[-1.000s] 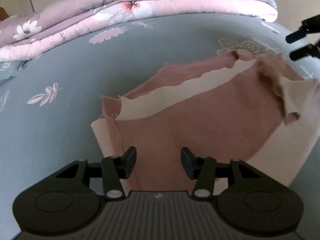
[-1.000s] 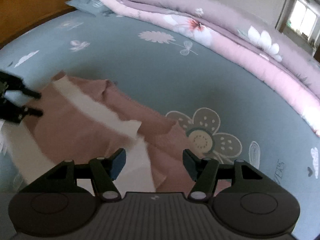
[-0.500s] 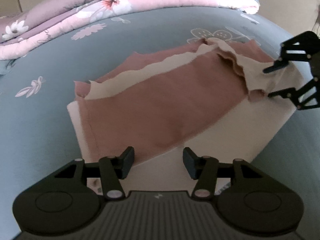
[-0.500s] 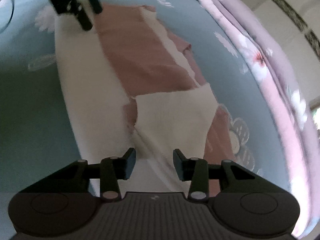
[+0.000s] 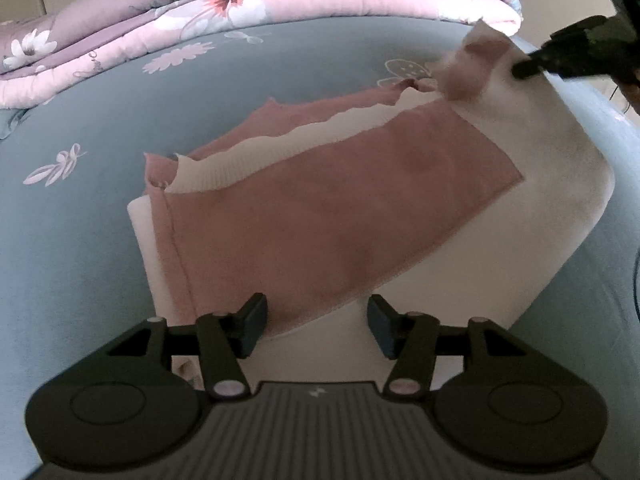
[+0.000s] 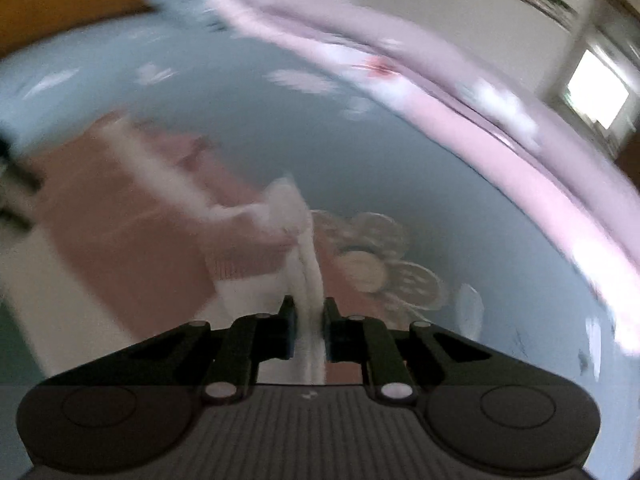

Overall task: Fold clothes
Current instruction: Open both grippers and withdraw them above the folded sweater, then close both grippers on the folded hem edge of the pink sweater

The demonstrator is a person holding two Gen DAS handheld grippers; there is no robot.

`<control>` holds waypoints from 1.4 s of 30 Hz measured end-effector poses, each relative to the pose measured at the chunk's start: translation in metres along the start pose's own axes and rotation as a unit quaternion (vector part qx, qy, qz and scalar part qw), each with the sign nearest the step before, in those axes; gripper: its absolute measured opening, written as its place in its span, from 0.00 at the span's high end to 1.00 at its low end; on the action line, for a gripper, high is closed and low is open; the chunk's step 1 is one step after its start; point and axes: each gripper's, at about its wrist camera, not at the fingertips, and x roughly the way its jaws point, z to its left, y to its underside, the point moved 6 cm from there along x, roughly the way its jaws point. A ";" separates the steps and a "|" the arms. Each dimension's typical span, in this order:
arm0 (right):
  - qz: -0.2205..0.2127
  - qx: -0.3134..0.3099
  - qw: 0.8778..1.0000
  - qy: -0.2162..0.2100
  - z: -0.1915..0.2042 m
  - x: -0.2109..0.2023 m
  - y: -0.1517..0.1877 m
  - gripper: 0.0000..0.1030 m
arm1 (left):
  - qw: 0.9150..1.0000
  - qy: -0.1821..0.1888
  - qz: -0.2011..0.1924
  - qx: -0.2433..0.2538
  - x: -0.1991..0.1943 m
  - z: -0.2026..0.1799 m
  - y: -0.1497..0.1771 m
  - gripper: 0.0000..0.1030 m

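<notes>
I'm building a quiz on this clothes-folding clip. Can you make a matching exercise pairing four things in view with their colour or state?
Things:
1. left hand-held gripper
2. right hand-held gripper
3. dusty-pink and cream knitted garment
4. folded floral quilt

States:
A. lilac and pink, stacked at the far edge of the blue-grey bedsheet
B. jaws apart over the garment's near edge, pressing nothing
C. spread on the sheet, one corner lifted
D. jaws have just been closing and now pinch a cream fold

Pairs: 1-B, 2-D, 3-C, 4-A
</notes>
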 end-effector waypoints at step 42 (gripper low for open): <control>-0.014 0.217 0.975 -0.048 -0.043 0.051 0.058 0.58 | 0.990 -0.012 -0.074 -0.120 0.044 0.117 -0.057 0.53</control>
